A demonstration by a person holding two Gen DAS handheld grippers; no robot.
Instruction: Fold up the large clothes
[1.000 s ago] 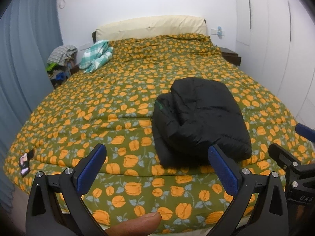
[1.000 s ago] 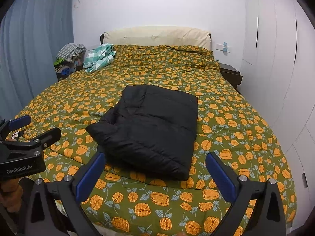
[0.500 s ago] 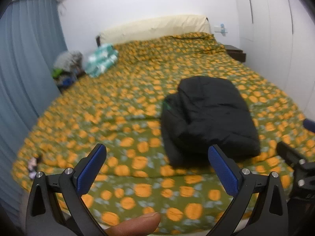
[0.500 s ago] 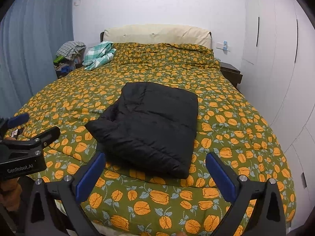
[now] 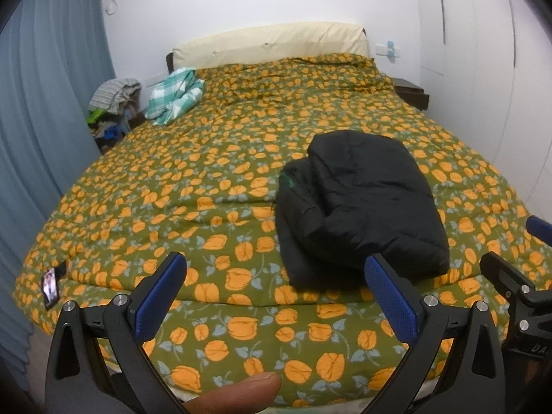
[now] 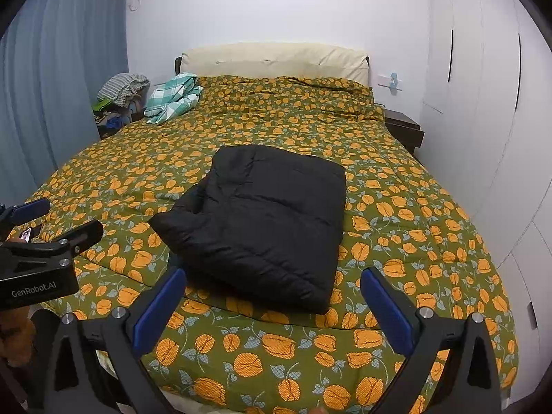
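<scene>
Your left gripper (image 5: 274, 296) and right gripper (image 6: 272, 305) both have jaws spread wide, holding nothing, off the foot of the bed (image 6: 396, 179). The black jacket (image 6: 262, 214) lies folded on the floral duvet, near the foot edge, untouched.

Layout at the foot of the bed

Folded jacket (image 6: 262, 220) lies on the bedspread (image 6: 396, 186), toward its near end. Bundled cloth (image 6: 172, 98) sits at the far left corner, before the headboard cushion (image 6: 276, 58). Clothes pile (image 6: 120, 96) stands left of the bed; nightstand (image 6: 403, 131) right. Left gripper (image 5: 276, 296) and right gripper (image 6: 272, 307) hang above the near edge, apart from the jacket.
</scene>
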